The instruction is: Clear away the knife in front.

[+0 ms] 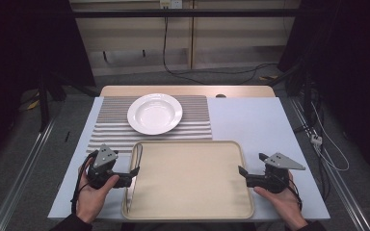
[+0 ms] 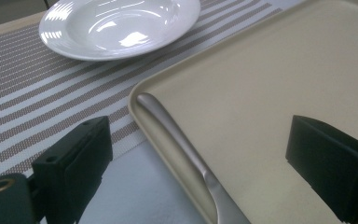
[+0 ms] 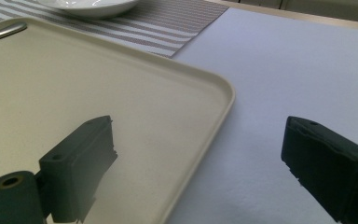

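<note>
The left gripper (image 1: 136,170) is held at the left rim of the flat beige rectangular plastic tray (image 1: 192,211), its jaws spread wide and closed on nothing; in the left gripper view the jaws are seen to straddle the rim, one over the white table surface (image 2: 140,191), the other over the tray floor. The long matte silver metal utensil (image 2: 186,158) is lain along the inside of that left rim, its rounded handle end pointed toward the shallow white ceramic plate (image 1: 154,113), which is set on the grey-and-white striped placemat (image 1: 195,120) just beyond the tray; whether it is a knife or something else cannot be told.

The right gripper (image 1: 241,171) is held at the right rim, likewise wide open and empty, one jaw over the tray and one over the table.

The step in hand is judged to be the pick-up of the utensil by the left gripper; it would be done best if the jaws were turned to cross the handle, lowered until both tips are beside the metal, and closed near the middle so that balance is kept; because the utensil is pressed close against the raised rim, the outer jaw should be slipped between rim and handle, or the piece nudged inward first; the tray could be steadied by the right gripper if sliding is feared.
</note>
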{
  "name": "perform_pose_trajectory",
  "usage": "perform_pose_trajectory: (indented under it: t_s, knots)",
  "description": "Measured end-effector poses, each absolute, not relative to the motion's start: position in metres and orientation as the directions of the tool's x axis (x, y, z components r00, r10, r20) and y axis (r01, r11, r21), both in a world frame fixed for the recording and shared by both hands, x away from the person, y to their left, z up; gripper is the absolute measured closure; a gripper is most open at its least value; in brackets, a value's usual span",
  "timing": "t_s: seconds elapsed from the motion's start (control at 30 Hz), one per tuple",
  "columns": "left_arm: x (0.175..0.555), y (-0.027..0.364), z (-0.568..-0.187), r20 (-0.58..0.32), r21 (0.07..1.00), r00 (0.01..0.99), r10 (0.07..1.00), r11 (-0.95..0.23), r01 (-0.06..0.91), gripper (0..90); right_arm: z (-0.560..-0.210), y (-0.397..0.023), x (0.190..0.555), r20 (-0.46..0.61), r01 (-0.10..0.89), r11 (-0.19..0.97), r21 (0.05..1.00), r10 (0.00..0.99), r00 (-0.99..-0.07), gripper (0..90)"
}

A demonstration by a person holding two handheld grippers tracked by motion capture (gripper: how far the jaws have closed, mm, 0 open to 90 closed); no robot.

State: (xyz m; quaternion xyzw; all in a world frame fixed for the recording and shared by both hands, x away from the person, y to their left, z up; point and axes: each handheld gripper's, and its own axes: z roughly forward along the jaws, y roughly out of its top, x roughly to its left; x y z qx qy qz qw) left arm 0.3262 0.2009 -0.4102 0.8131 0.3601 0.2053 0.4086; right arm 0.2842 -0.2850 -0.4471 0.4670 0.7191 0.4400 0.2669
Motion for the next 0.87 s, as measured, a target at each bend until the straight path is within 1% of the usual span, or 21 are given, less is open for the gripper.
perform_pose_trajectory:
  t_s: [0.27,0.37,0.5,0.6,0.7,0.77,0.87]
  knots:
    - [0.322,0.204,-0.424,0.016,0.803,0.64,0.768,-0.391,0.449,6.9,-0.447,-0.288,0.282,0.029,0.44,0.171,0.881,0.911,-0.412,9.5]
    - [0.321,0.206,-0.426,0.017,0.81,0.629,0.777,-0.379,0.447,6.6,-0.447,-0.288,0.282,0.03,0.44,0.17,0.882,0.911,-0.412,9.5]
    - [0.32,0.208,-0.432,0.007,0.832,0.589,0.808,-0.332,0.444,6.7,-0.447,-0.289,0.282,0.036,0.44,0.165,0.883,0.91,-0.413,9.5]
    - [0.322,0.21,-0.433,-0.009,0.835,0.591,0.807,-0.319,0.448,6.5,-0.446,-0.288,0.282,0.033,0.438,0.166,0.884,0.91,-0.412,9.5]
    - [0.323,0.21,-0.433,-0.014,0.827,0.606,0.795,-0.332,0.454,6.5,-0.446,-0.288,0.282,0.035,0.435,0.163,0.885,0.91,-0.412,9.5]
    - [0.322,0.208,-0.434,0.014,0.822,0.614,0.789,-0.359,0.442,6.5,-0.446,-0.288,0.282,0.037,0.439,0.162,0.884,0.911,-0.411,9.5]
    - [0.322,0.204,-0.435,0.028,0.812,0.631,0.775,-0.386,0.438,6.5,-0.447,-0.288,0.284,0.038,0.443,0.162,0.882,0.911,-0.41,9.5]
